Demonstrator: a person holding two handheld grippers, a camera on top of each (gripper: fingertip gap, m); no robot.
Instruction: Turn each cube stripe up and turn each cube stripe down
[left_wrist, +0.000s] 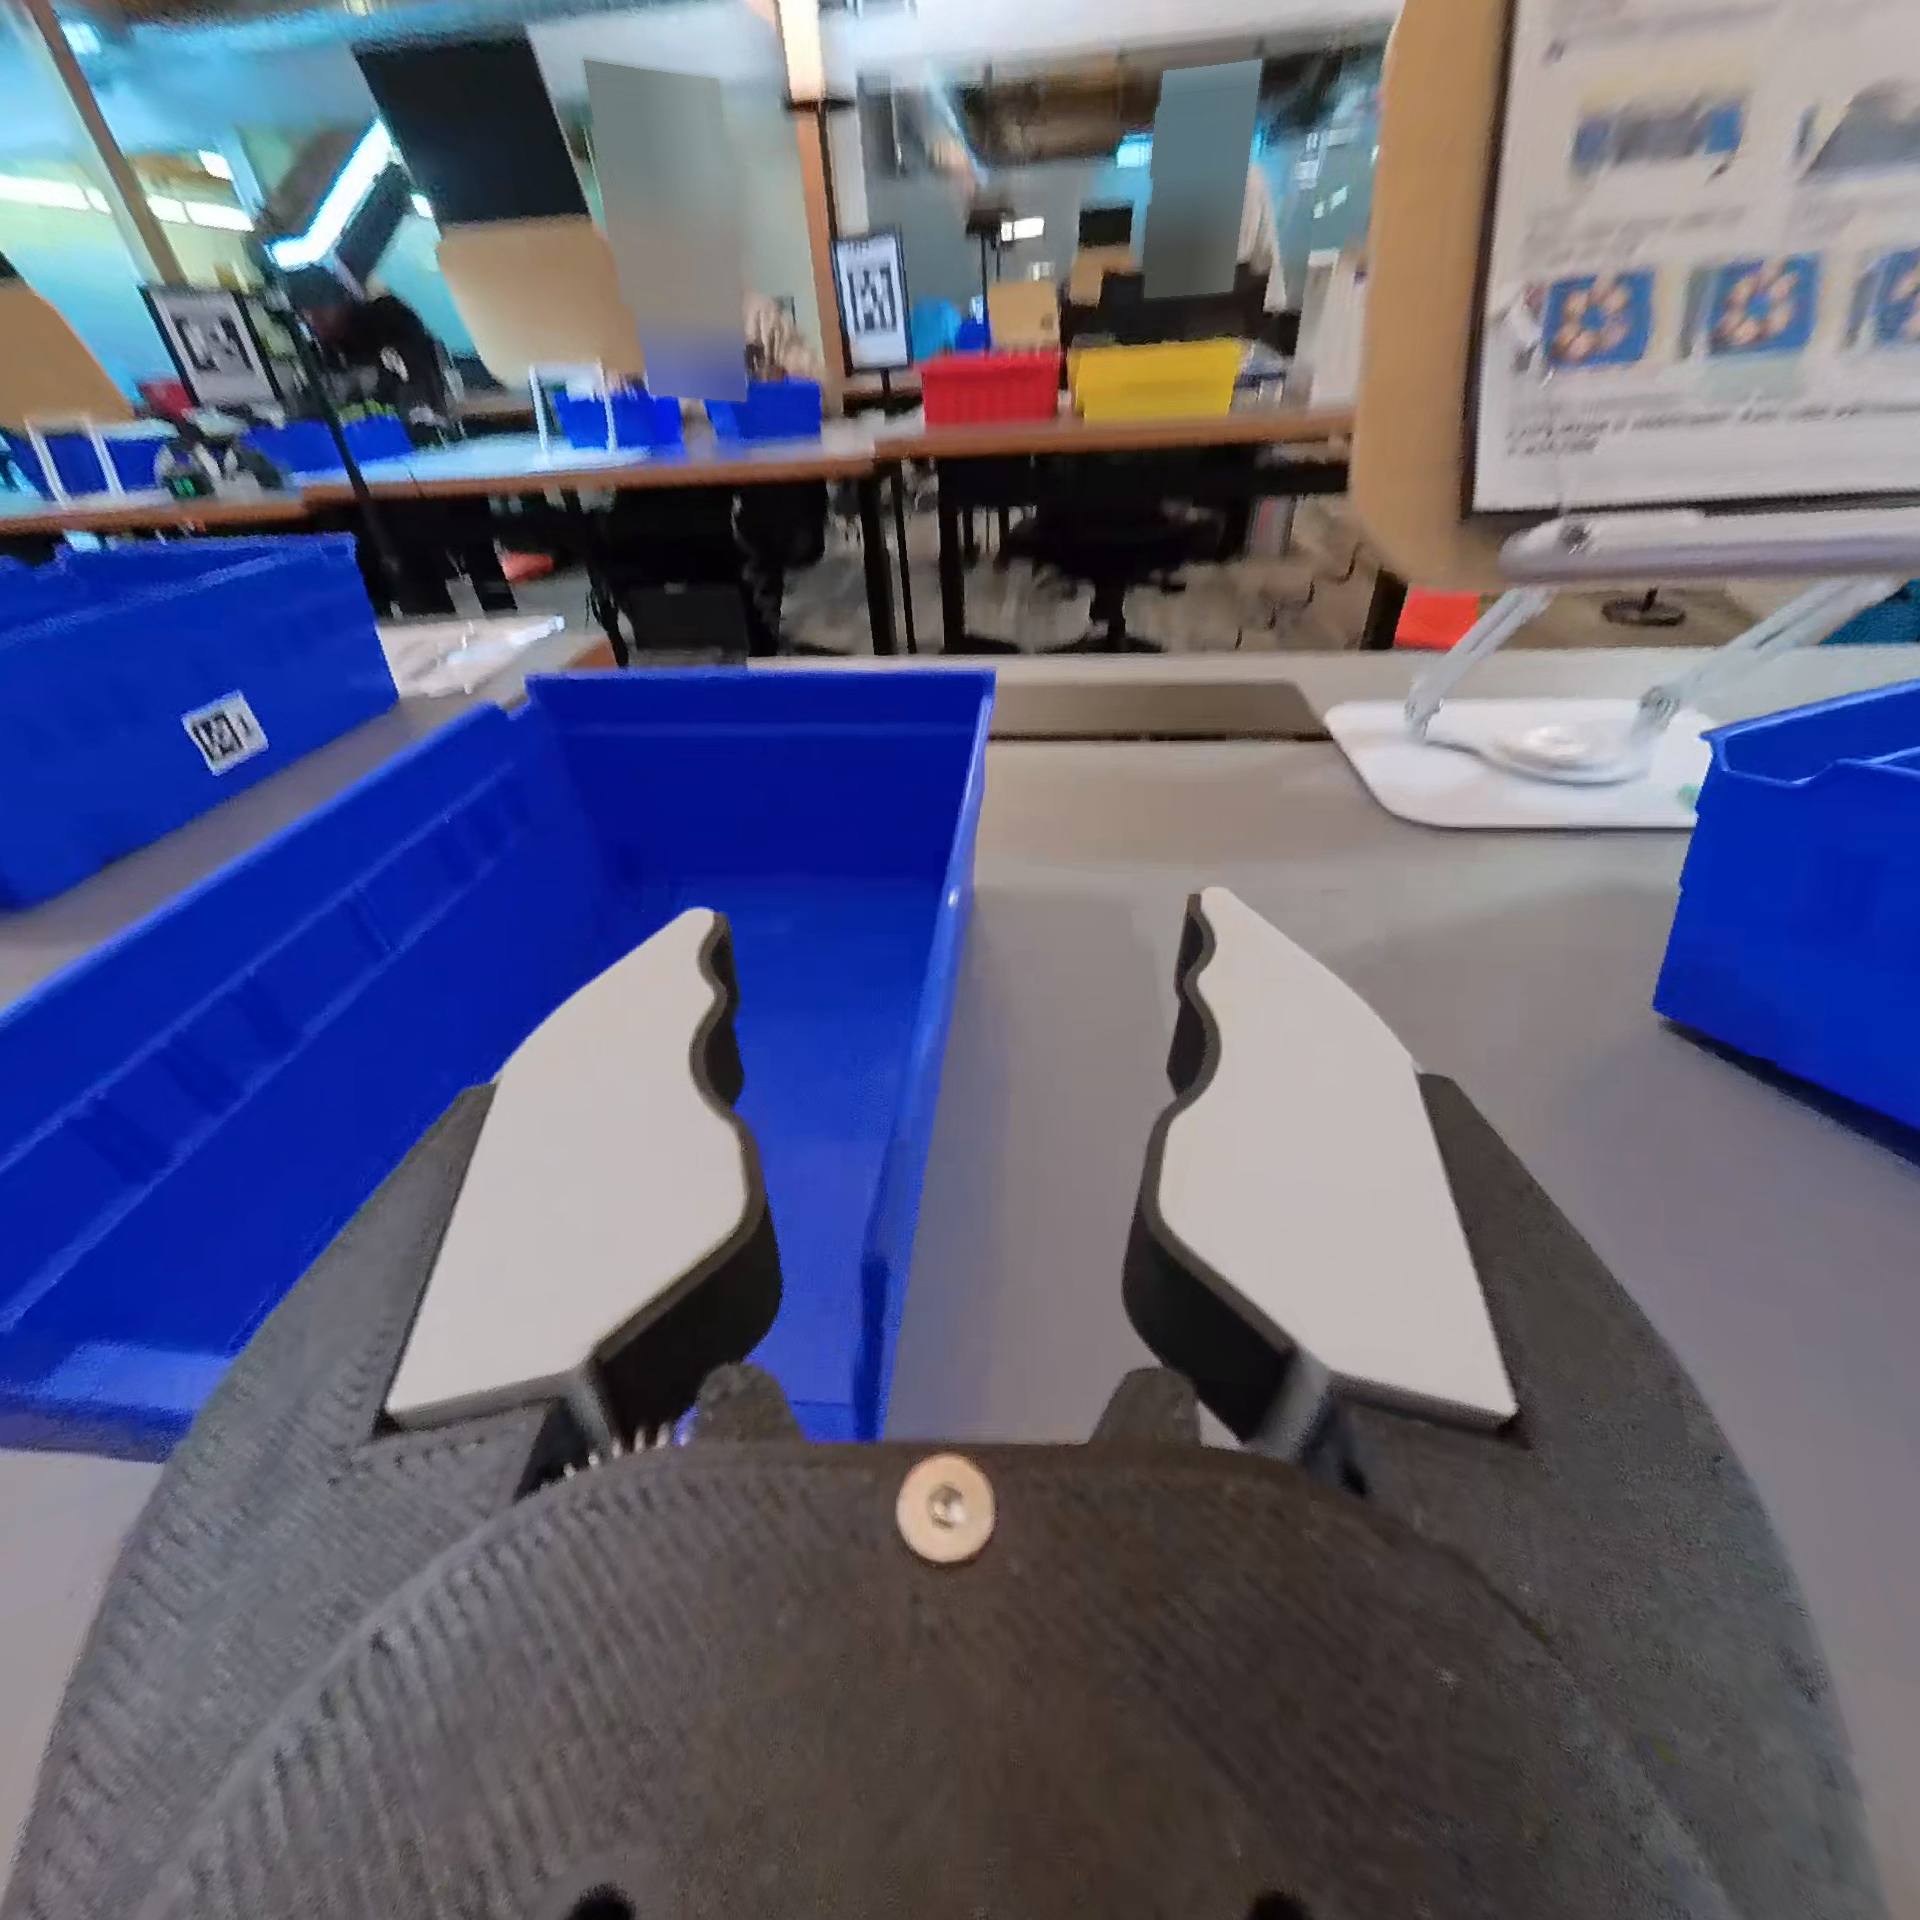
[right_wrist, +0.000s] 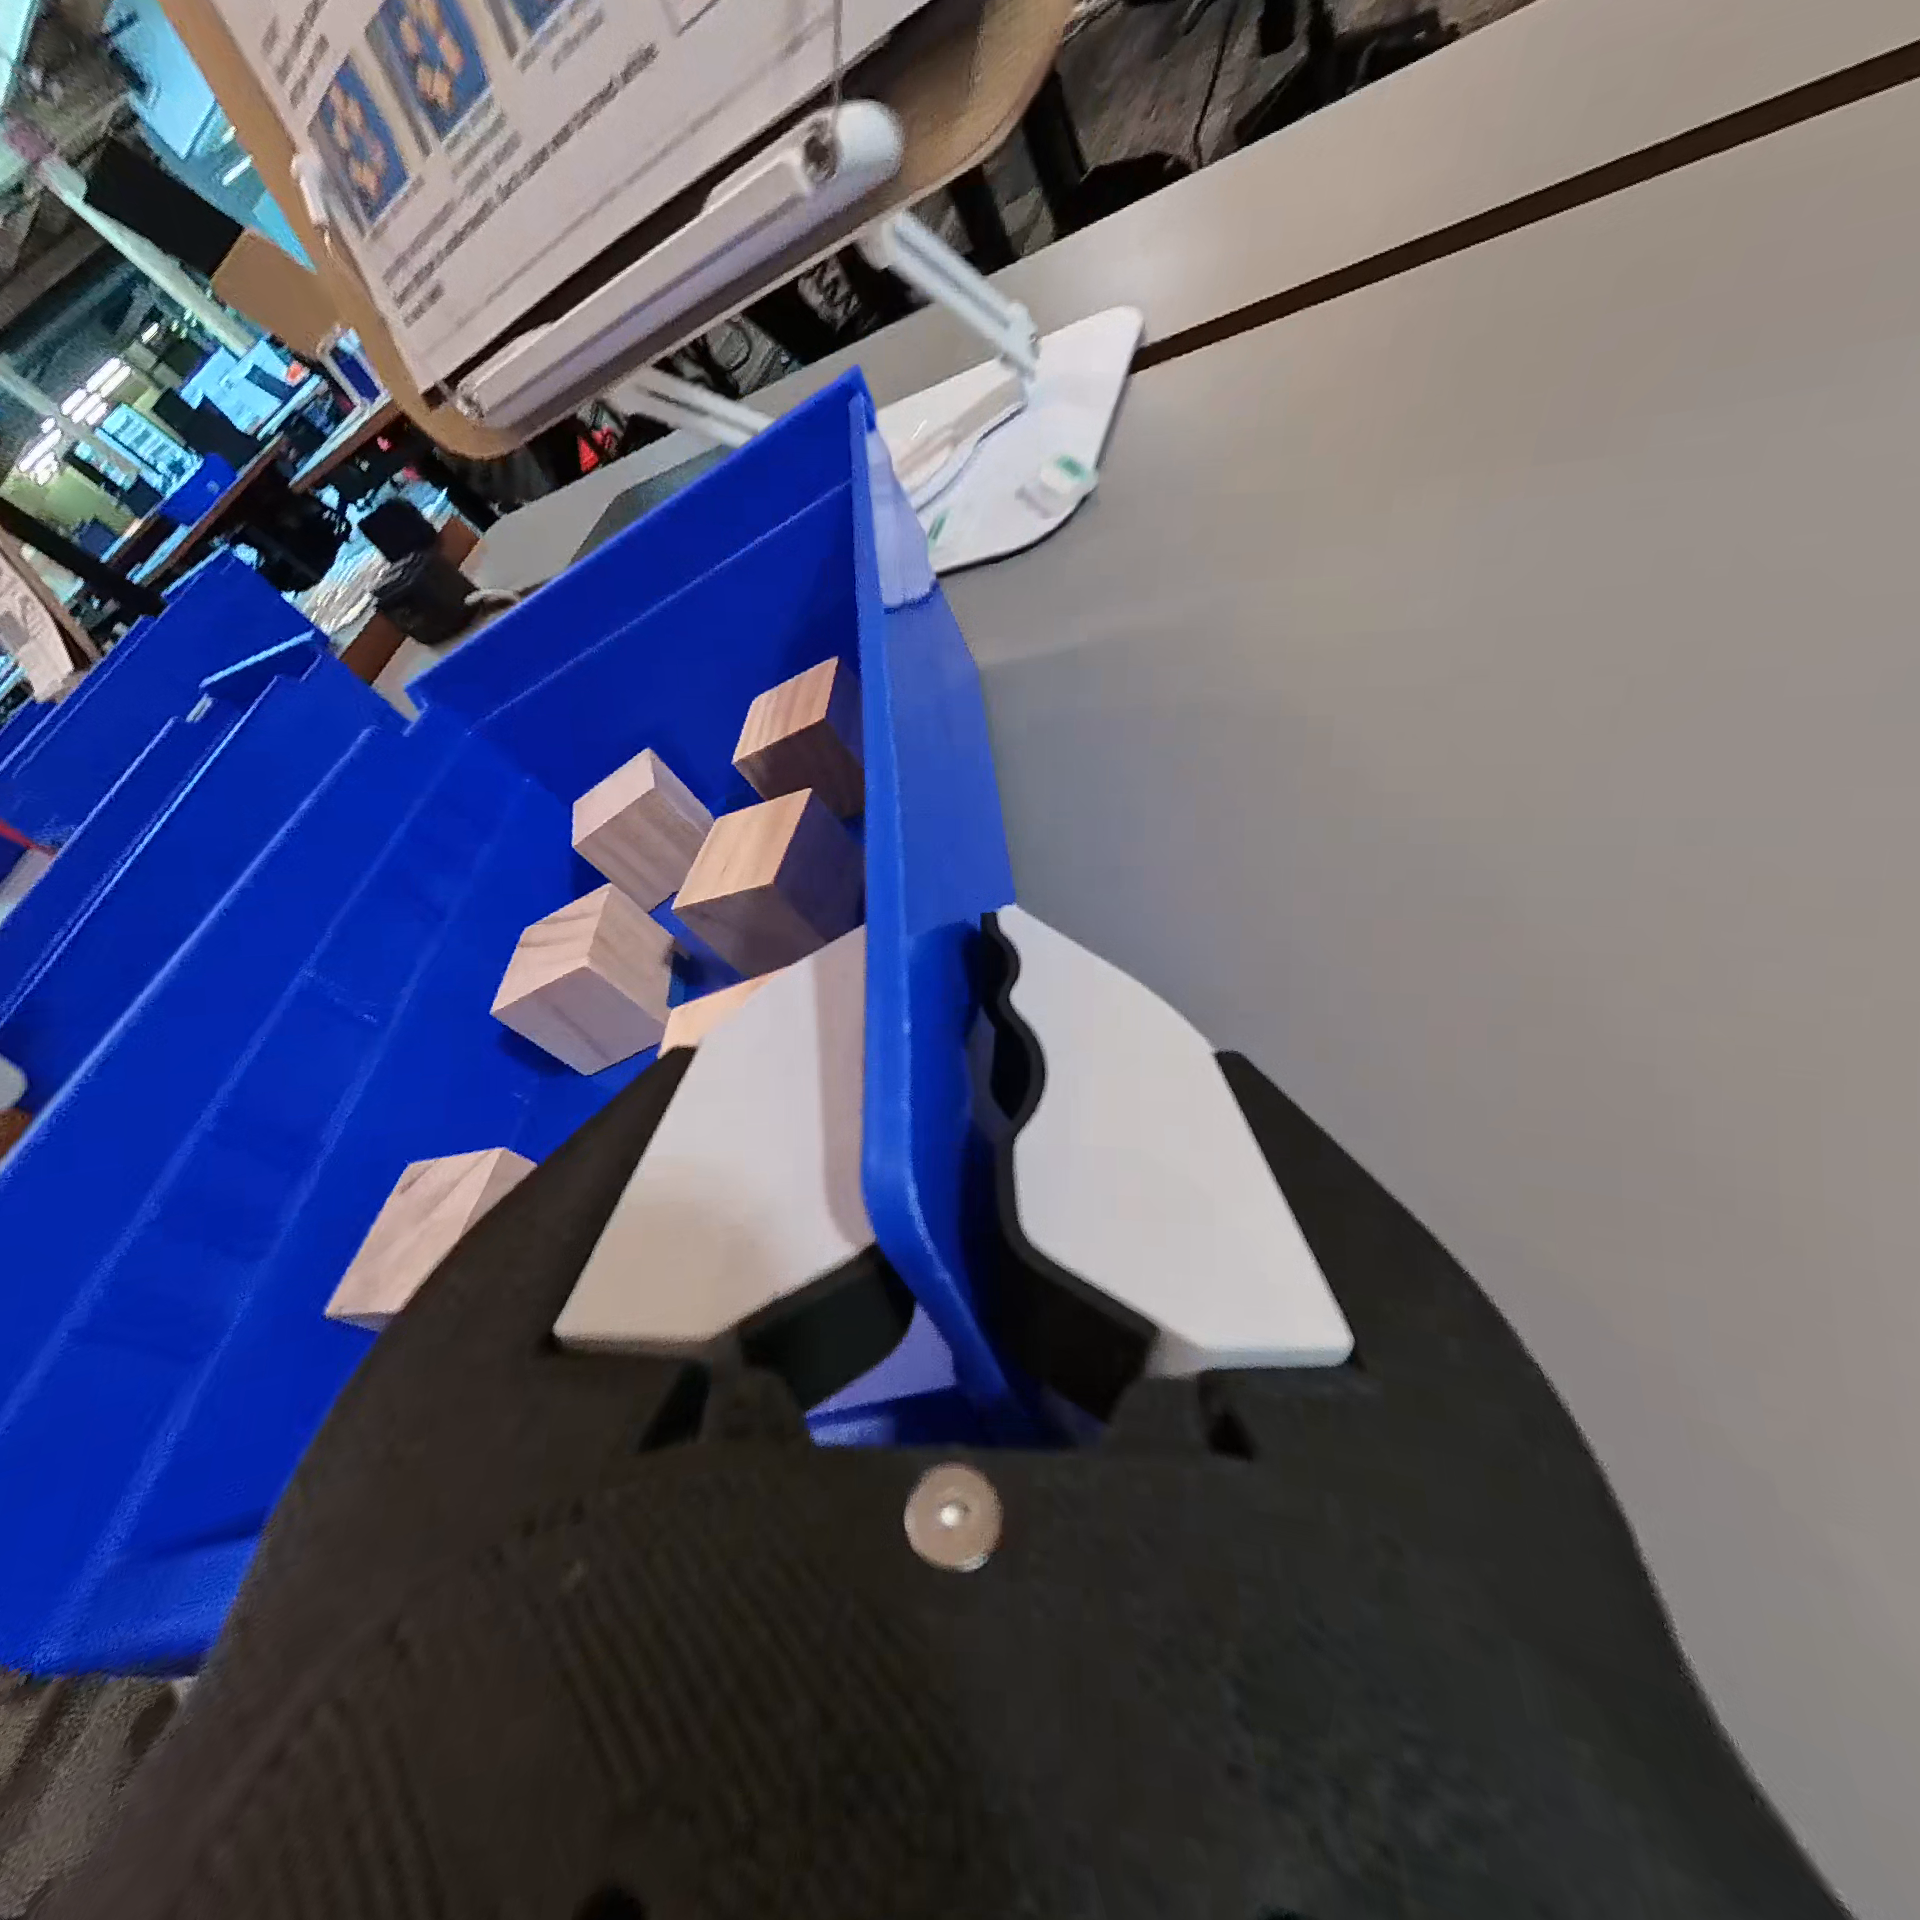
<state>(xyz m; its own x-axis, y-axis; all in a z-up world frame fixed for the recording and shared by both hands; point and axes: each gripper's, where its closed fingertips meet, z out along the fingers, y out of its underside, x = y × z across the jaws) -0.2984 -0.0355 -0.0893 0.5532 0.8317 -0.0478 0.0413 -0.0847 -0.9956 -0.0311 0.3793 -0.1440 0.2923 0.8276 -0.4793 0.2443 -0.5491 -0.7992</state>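
1. over the near end of an empty blue bin (left_wrist: 748, 790), the left gripper (left_wrist: 956, 914) is held with its jaws spread wide and nothing between them.
2. farther right, the right gripper (right_wrist: 925, 935) is seen clamped on the side wall of a second blue bin (right_wrist: 914, 790), one finger inside and one outside.
3. inside that bin, the wooden cubes (right_wrist: 727, 862) are scattered loose; no stripe can be made out.
4. the step is judged to be handling the bin, not turning; next, a single cube must be grasped.
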